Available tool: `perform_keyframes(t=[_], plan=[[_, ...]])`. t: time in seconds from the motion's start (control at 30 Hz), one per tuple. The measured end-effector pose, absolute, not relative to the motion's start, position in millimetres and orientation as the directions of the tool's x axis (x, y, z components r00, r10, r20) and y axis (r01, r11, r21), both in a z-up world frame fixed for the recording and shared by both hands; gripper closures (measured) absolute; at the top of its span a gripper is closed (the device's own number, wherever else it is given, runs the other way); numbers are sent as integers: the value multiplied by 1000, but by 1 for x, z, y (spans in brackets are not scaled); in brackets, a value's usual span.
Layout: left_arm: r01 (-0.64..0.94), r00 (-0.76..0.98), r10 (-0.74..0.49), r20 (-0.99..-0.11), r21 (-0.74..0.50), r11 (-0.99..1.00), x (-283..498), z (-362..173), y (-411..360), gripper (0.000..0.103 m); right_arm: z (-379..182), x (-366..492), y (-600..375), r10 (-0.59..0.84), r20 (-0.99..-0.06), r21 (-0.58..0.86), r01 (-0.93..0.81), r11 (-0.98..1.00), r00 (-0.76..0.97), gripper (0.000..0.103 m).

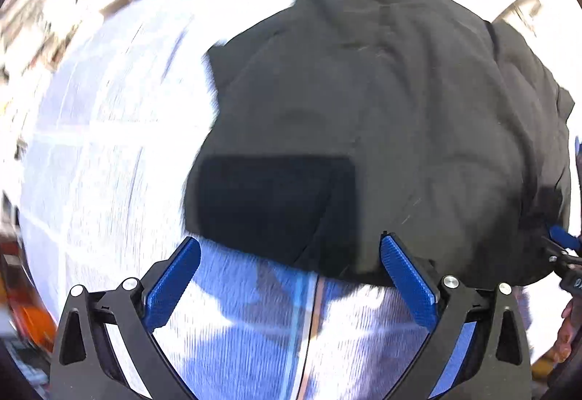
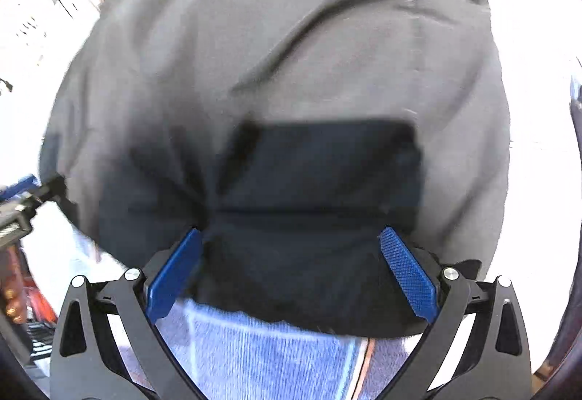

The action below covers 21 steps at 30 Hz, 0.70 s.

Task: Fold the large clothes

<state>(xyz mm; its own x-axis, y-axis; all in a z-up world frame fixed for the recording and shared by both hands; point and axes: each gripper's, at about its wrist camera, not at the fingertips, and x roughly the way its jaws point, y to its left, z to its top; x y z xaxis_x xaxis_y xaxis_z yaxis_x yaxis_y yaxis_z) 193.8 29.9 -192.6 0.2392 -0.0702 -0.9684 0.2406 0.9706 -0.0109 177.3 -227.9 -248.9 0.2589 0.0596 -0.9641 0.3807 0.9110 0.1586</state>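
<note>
A dark garment (image 1: 382,116) lies bunched on the blue-and-white cloth-covered worktop (image 1: 109,145) near its front edge, while the left gripper (image 1: 291,243) and right gripper (image 2: 291,236) hover with fingers spread wide, holding nothing.

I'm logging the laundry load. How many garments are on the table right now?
1: a single dark garment lies bunched on the white-and-blue cloth, ahead of the open left gripper and between the fingers of the open right gripper. Others may lie hidden beneath it.
</note>
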Motion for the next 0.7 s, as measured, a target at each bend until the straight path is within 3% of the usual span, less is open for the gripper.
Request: perform_keyframes(t=[0.2, 0.4, 0.7], plan=[[77, 186, -118, -975, -105, 991, 182, -196, 88, 6, -229, 116, -299, 134, -901, 346, 496, 797, 413, 6], [-88, 162, -253, -954, -270, 959, 207, -207, 126, 6, -258, 72, -380, 214, -845, 514, 632, 581, 490, 6], [-186, 134, -379, -915, -399, 898, 237, -217, 135, 6, -294, 68, -421, 313, -744, 666, 618, 418, 590, 6]])
